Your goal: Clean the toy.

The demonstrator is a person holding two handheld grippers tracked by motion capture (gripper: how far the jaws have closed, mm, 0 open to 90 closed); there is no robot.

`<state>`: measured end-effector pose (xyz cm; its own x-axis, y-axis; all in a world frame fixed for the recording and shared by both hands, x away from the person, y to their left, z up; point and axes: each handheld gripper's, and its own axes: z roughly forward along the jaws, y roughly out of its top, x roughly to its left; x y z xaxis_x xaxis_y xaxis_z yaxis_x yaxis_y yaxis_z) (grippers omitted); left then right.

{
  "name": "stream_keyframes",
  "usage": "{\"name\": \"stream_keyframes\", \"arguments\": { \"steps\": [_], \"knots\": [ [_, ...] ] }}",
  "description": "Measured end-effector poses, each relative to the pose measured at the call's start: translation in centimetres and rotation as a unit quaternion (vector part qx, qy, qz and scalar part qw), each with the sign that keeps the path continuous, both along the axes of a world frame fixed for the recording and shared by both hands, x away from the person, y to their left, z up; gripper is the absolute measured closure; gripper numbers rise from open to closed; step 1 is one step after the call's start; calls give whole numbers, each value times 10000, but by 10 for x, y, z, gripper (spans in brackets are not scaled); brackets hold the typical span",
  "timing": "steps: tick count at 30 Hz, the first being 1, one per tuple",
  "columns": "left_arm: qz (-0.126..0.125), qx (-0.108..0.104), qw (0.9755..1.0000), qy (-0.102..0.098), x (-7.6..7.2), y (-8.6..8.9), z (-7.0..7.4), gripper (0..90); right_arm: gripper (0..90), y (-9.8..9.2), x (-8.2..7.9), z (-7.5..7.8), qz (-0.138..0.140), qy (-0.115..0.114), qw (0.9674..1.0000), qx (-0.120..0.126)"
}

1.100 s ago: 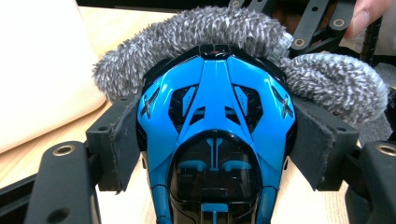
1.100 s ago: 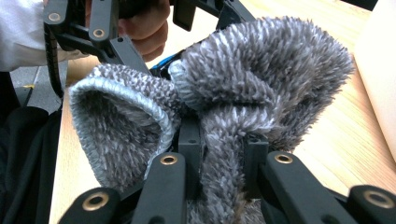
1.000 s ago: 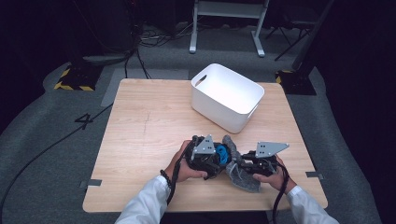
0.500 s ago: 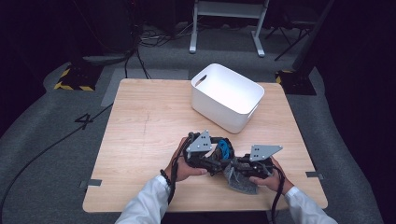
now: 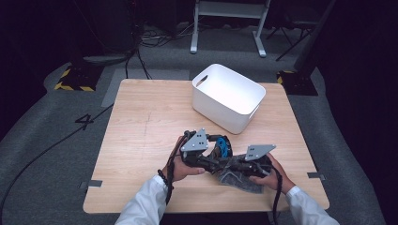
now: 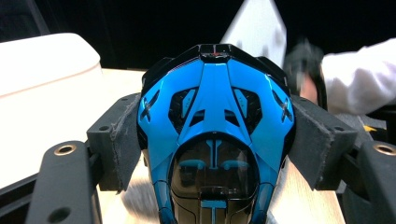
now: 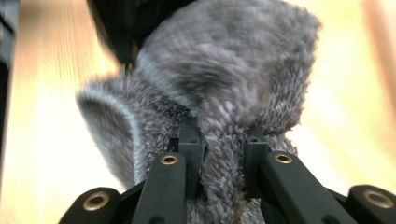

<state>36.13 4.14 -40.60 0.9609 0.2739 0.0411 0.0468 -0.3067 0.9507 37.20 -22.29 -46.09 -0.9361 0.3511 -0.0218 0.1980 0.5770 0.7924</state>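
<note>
While both grippers work at the near edge, items run from biggest to smallest:

- Table point(image 5: 141, 122): wood top, mostly bare; all action sits at its near edge.
- Bin point(image 5: 228, 97): white, open top up, standing beyond the hands and slightly right, well apart from them.
- Cloth point(image 5: 240, 180): grey, fuzzy, bunched under and beside the right hand on the table. Right gripper point(image 7: 219, 154) pinches a fold of the cloth point(image 7: 224, 93) between its jaws.
- Car point(image 6: 215, 135): blue and black toy, clamped at its flanks by the left gripper point(image 6: 215, 144); pads press both sides. Long axis runs along the jaws, one end pointing away from the hand.
- Key relation: car point(image 5: 220, 147) sits just left of the cloth, touching or nearly so; left gripper point(image 5: 213, 152) lies nearer the bin. Judgement: the next move likely brings cloth and car together, or carries the car forward to the bin.
</note>
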Motion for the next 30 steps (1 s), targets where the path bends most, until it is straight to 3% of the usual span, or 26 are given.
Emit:
{"name": "stream_keyframes", "arguments": {
  "steps": [6,9,14,18,24,30],
  "knots": [
    [7,149,9999,33,1,-4,-6,262,768,-14,-1,29,-192,-355,9963,760],
    [121,114,9998,60,4,-1,-6,262,768,-15,-5,38,-47,-397,9937,1044],
    [312,117,9994,89,9,7,-8,262,768,-11,-14,42,372,-336,9904,1287],
    [378,216,9990,67,10,8,-9,262,768,-2,-21,38,667,-347,9918,1033],
    [306,88,9995,81,10,10,-7,262,768,4,-20,24,766,-211,9941,743],
    [336,269,9991,-25,7,5,-5,262,769,9,-16,9,734,-49,9958,545]
  ]
}}
